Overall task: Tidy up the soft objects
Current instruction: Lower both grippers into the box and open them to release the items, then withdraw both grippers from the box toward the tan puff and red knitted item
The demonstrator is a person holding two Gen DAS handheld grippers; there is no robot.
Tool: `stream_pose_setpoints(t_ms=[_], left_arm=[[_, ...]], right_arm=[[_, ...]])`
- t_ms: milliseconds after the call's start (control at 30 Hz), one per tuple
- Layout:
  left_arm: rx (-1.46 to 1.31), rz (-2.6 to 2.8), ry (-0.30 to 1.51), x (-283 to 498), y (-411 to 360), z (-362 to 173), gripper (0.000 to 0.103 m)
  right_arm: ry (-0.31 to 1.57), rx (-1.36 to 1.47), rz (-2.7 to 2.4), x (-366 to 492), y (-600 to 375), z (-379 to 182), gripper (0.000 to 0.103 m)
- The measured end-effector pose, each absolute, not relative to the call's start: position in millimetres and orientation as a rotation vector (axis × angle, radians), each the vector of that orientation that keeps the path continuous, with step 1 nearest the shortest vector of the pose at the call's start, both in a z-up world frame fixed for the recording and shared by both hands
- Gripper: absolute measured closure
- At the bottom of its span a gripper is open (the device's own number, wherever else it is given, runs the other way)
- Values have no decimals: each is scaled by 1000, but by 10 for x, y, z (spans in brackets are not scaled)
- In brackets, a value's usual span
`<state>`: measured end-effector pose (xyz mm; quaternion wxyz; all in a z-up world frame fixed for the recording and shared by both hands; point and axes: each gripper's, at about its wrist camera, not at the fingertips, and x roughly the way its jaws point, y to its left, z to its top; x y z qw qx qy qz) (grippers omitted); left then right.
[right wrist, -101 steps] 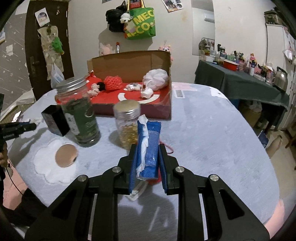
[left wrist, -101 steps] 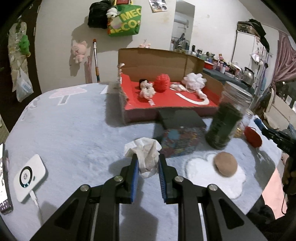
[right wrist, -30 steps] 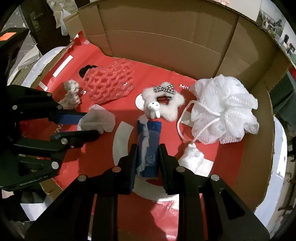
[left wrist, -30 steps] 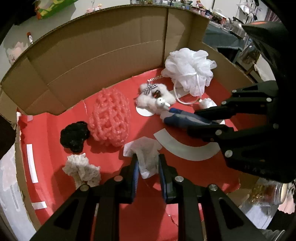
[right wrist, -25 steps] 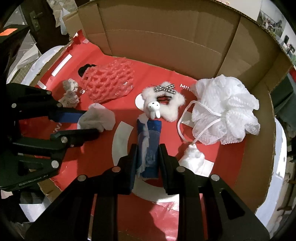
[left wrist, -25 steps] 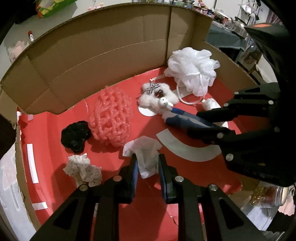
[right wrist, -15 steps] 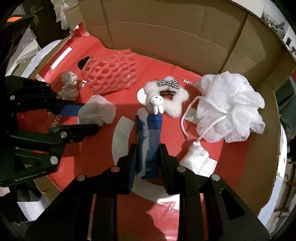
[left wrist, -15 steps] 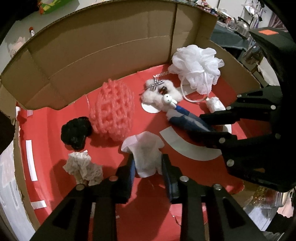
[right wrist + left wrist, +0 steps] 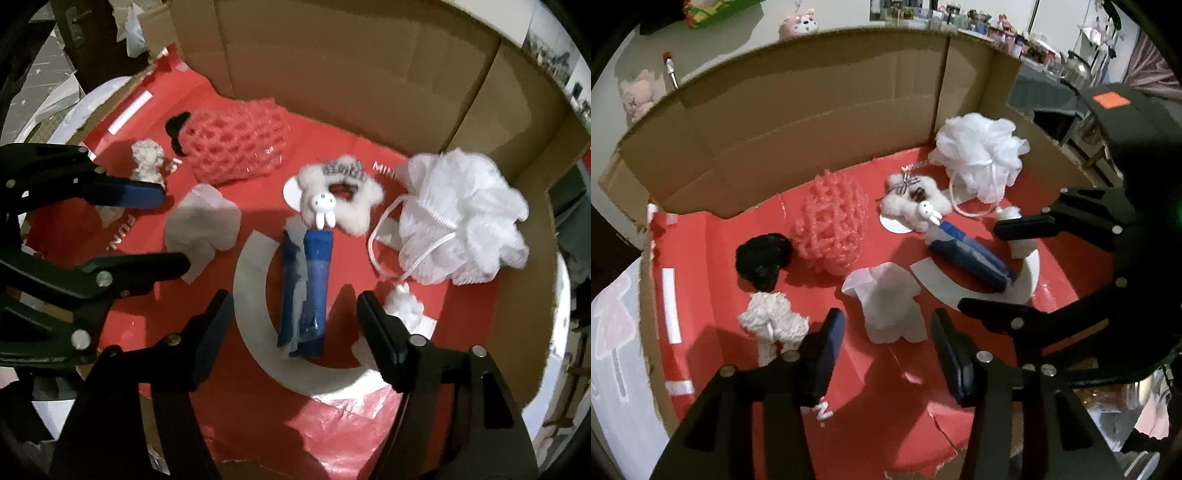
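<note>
Left wrist view: the left claw (image 9: 886, 341) is opening, its jaws apart around nothing. Just ahead, a crumpled white tissue (image 9: 888, 306) is lying on the red floor of the open brown cardboard box (image 9: 812, 110).

Right wrist view: the right claw (image 9: 295, 314) is also opening, empty. Between its spreading jaws, a long blue tissue packet (image 9: 308, 288) is lying lengthwise, its far end pointing away toward a fluffy white bunny scrunchie (image 9: 341, 201).

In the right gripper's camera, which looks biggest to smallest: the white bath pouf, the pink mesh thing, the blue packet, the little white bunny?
1. White bath pouf and pink mesh thing: too close to rank.
2. Blue packet, though it lies nearer the camera.
3. Little white bunny, clearly smallest.
</note>
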<state>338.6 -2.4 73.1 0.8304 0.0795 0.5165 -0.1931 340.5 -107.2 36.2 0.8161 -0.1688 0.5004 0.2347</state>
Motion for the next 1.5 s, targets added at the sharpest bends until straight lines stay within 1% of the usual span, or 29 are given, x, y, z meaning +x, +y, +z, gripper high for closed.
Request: stream_pose_setpoints(t_ms=[100,167,300,433,500,567,600,733,833,900,1000,1233,1400,1500], left_arm=[[143,-410,1064,3278,22,849,46],[121,-412,1039,3199,56,947,38],[90,-402,970,2966,107,1176,31],[71,-389,890,2694,143,1392,21],[59,-388,861,2573,147,1480,17],[48,-391,822,2431,150,1557,12],[41,-393,796,2329,151,1606,10],[37,-382,710,1994,169,1792,5],[28,-377,657,1778,173,1864,3],[26,-359,609,1611,175,1911,1],[31,-331,543,1401,176,1938,0],[39,-281,435,914,113,1818,0],[33,-274,393,661,48,1683,0],[33,-272,384,539,24,1600,0]], right_arm=[[1053,-357,498,3331,-1071,426,35],[1030,-369,482,3266,-1072,492,35],[999,-358,462,3093,-1127,679,35],[962,-327,446,2942,-1296,886,34],[931,-306,436,2810,-1363,1024,33],[894,-287,435,2682,-1422,1159,27],[871,-274,433,2593,-1462,1233,26],[790,-239,424,2240,-1575,1448,26],[719,-243,394,1934,-1629,1583,25],[682,-226,387,1763,-1673,1636,21],[618,-202,355,1456,-1748,1674,20],[458,-171,271,809,-1882,1562,17],[381,-159,232,478,-1908,1445,17],[358,-133,219,338,-1947,1371,14]])
